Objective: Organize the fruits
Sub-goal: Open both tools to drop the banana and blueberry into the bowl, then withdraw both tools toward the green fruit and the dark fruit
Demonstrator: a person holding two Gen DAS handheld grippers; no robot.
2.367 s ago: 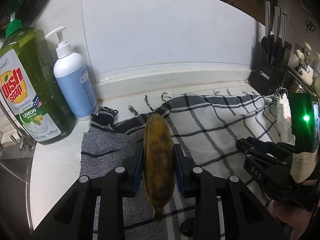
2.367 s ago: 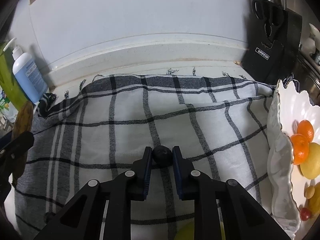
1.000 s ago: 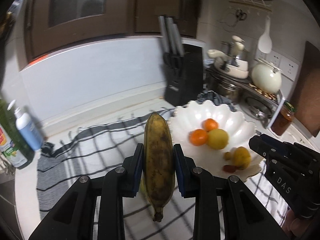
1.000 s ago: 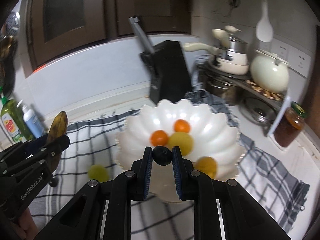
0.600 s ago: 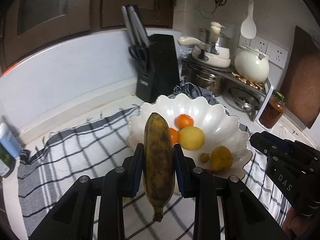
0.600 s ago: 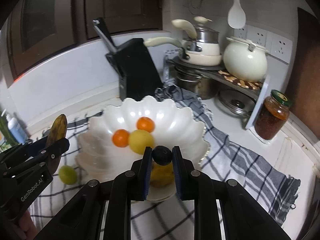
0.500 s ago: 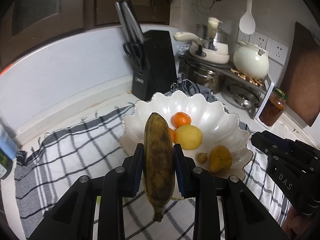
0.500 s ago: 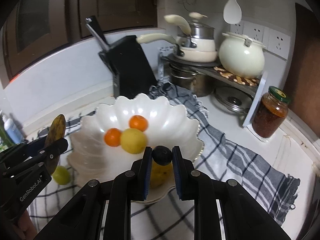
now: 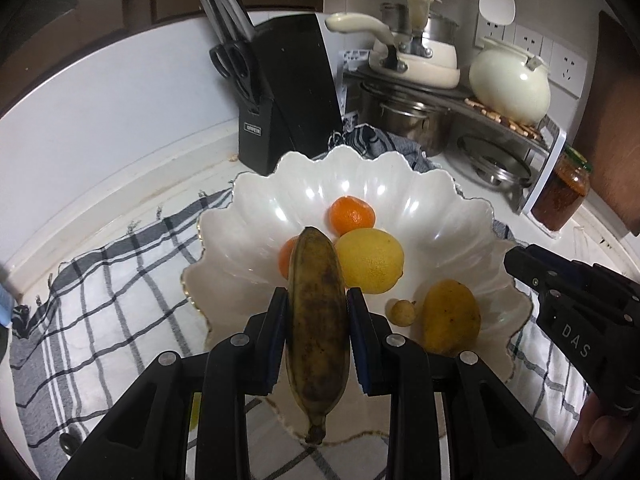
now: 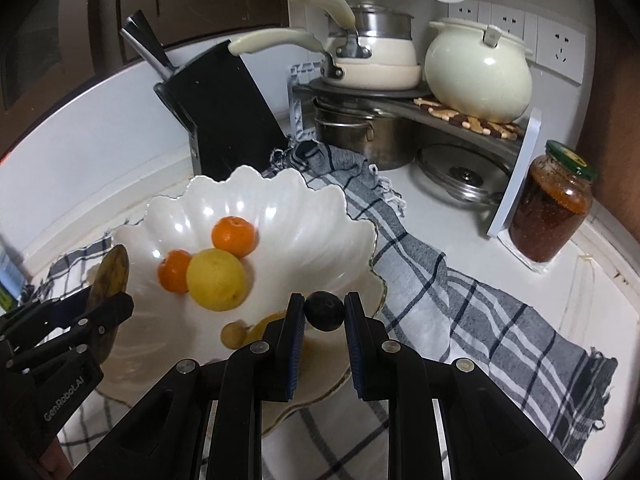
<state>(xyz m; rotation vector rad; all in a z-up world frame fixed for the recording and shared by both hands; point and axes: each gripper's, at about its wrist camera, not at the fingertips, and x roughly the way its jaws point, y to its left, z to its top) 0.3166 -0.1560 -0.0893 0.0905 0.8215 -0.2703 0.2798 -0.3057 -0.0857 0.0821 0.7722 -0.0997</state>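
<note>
The left gripper [image 9: 318,312] clenched a brown-spotted banana [image 9: 317,328] above the near left rim of the white scalloped bowl [image 9: 452,216]. The right gripper [image 10: 324,314] gripped a small dark fruit [image 10: 324,311] over the bowl's near right edge, beside the lemon [image 10: 216,279] inside.

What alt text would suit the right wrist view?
The right tool grips a dark round fruit over a white scalloped bowl holding two oranges and a lemon. At left, the other tool holds a banana.
</note>
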